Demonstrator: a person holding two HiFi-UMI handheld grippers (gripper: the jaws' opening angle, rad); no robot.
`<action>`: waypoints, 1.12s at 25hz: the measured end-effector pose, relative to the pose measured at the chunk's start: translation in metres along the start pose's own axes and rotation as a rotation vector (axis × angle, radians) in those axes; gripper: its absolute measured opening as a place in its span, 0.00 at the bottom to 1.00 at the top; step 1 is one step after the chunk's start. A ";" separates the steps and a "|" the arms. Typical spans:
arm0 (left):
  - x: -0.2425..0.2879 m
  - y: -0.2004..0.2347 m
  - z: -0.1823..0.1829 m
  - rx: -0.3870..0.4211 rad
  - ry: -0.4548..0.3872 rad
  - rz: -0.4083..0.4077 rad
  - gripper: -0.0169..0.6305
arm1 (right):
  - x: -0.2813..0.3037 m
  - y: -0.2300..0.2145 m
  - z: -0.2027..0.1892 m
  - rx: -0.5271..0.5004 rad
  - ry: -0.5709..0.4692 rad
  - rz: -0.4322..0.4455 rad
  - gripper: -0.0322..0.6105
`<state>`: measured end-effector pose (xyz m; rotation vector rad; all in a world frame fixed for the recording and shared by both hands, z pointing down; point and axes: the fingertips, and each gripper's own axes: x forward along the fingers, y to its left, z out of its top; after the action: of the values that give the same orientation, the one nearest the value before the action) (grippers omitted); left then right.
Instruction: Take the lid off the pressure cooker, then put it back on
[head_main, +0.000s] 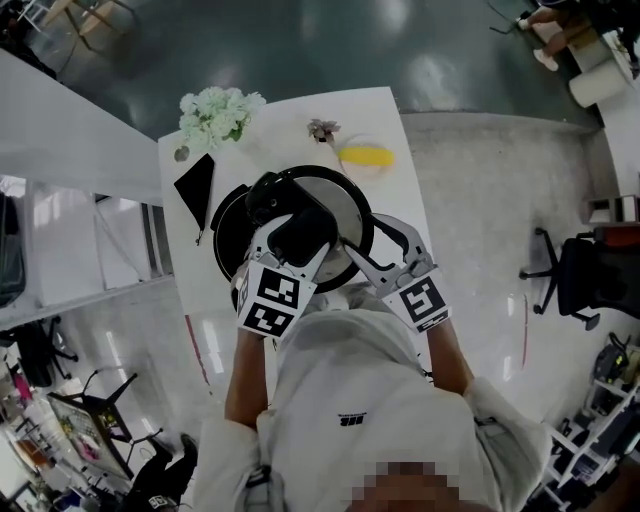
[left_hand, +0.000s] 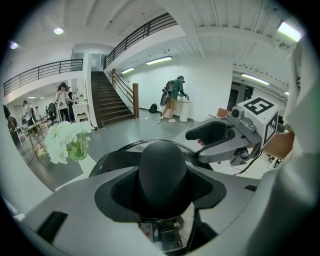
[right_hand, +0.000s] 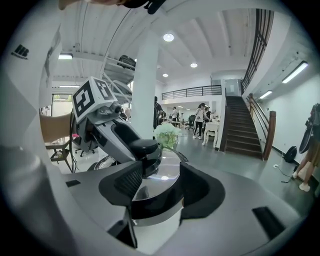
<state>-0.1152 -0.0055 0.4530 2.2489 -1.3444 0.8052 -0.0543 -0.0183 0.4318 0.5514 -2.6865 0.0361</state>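
Note:
A steel pressure-cooker lid (head_main: 335, 205) with a black rim hangs over the white table (head_main: 390, 120). My left gripper (head_main: 295, 235) is shut on the lid's black handle (head_main: 300, 232). In the left gripper view that handle (left_hand: 162, 175) fills the gap between the pads. My right gripper (head_main: 375, 245) clasps the lid's right edge. In the right gripper view the lid (right_hand: 167, 170) runs between its pads, which touch the black rim. The cooker's black pot (head_main: 222, 232) shows just left of the lid, partly under it.
White flowers (head_main: 218, 112) stand at the table's far left corner. A flat black object (head_main: 195, 185) lies beside the pot, and a yellow object (head_main: 366, 156) and a small trinket (head_main: 322, 128) lie beyond the lid. An office chair (head_main: 570, 275) stands on the floor to the right.

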 end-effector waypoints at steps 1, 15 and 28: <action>-0.002 0.003 -0.003 0.001 0.003 -0.003 0.47 | 0.003 0.003 0.002 0.012 0.011 0.000 0.42; -0.023 0.033 -0.033 0.099 0.074 -0.119 0.47 | 0.034 0.036 0.009 0.058 0.053 -0.027 0.42; -0.031 0.048 -0.055 0.109 0.147 -0.157 0.47 | 0.049 0.057 0.009 0.072 0.076 -0.039 0.42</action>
<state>-0.1844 0.0260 0.4766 2.2936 -1.0661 0.9876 -0.1202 0.0148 0.4457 0.6123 -2.6080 0.1402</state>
